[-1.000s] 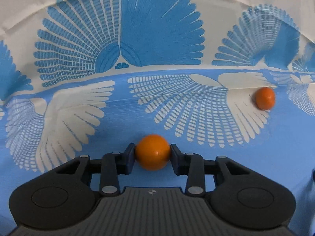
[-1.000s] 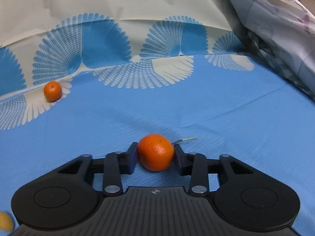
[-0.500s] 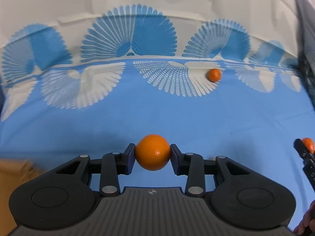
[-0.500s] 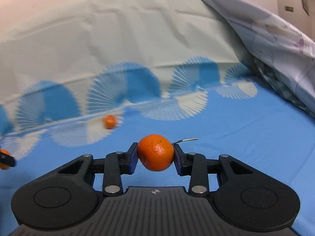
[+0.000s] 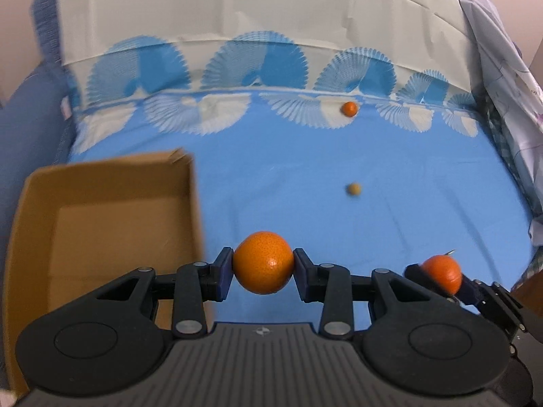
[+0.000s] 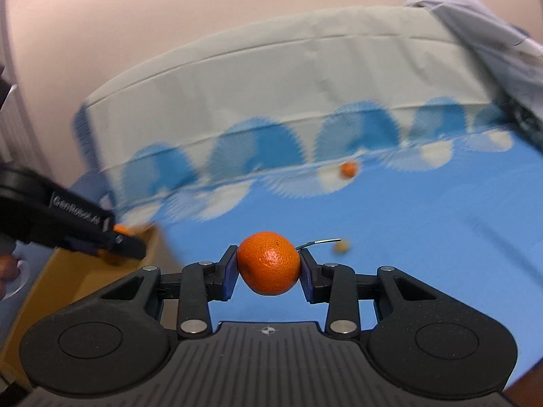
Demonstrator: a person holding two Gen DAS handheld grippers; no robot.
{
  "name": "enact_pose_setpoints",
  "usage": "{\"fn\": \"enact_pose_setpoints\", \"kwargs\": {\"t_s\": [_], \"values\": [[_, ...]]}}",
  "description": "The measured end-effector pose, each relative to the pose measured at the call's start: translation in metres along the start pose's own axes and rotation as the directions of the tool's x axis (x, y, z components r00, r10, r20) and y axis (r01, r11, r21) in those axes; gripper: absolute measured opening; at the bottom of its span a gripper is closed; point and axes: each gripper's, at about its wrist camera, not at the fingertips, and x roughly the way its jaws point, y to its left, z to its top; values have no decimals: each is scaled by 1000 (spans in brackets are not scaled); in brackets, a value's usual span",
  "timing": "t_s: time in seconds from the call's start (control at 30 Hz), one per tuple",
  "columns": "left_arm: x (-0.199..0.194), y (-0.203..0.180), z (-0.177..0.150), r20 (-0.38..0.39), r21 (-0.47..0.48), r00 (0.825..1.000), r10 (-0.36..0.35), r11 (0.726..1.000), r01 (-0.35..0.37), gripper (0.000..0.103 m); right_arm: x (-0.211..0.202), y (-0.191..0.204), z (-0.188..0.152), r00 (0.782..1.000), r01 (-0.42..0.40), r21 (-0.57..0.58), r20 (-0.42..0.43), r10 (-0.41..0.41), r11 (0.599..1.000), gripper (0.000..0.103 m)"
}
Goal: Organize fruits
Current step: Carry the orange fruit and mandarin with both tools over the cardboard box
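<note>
Tangerines are what this job turns on, and two of them are up off the bed at once. The left gripper (image 5: 263, 268) pinches a smooth orange tangerine (image 5: 263, 262) squarely between its pads; the right gripper (image 6: 268, 269) clamps a second tangerine (image 6: 268, 263), this one with a thin stem poking out toward 2 o'clock. Neither fruit looks crooked or half-slipped in its grip.

An open cardboard box (image 5: 101, 183) sits at about 9 o'clock of the left gripper in the left wrist view, its inside bare as far as can be seen. In the right wrist view the left gripper shows at 9 o'clock, hovering over the box's corner, so both hands are near the container.

The step in hand looks like the carry — fruit lifted and being brought to the box, not yet set down. Next, each gripper needs to get over the box opening, clear of the wall, drop low, and only then spread its jaws so the fruit does not bounce or roll out. With both hands close together, going one at a time would avoid a knock.

Left on the blue patterned bedsheet (image 5: 424, 203): a third tangerine (image 5: 349, 109) at 1 o'clock near the far white border, and a small yellowish fruit (image 5: 353, 189) closer in — too blurred to name.
</note>
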Motion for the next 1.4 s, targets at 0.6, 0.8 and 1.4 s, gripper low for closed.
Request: {"fn": "enact_pose_setpoints", "kwargs": {"t_s": [0.6, 0.8, 1.4], "values": [[-103, 116, -135, -24, -163, 994, 103, 981, -105, 42, -81, 118, -55, 984, -171, -149, -64, 163, 974, 38], [-121, 133, -150, -3, -214, 994, 112, 971, -110, 42, -94, 128, -56, 983, -185, -178, -48, 180, 966, 38], [-117, 153, -150, -10, -263, 993, 115, 958, -114, 42, -82, 147, -56, 978, -208, -233, -76, 196, 950, 38]]}}
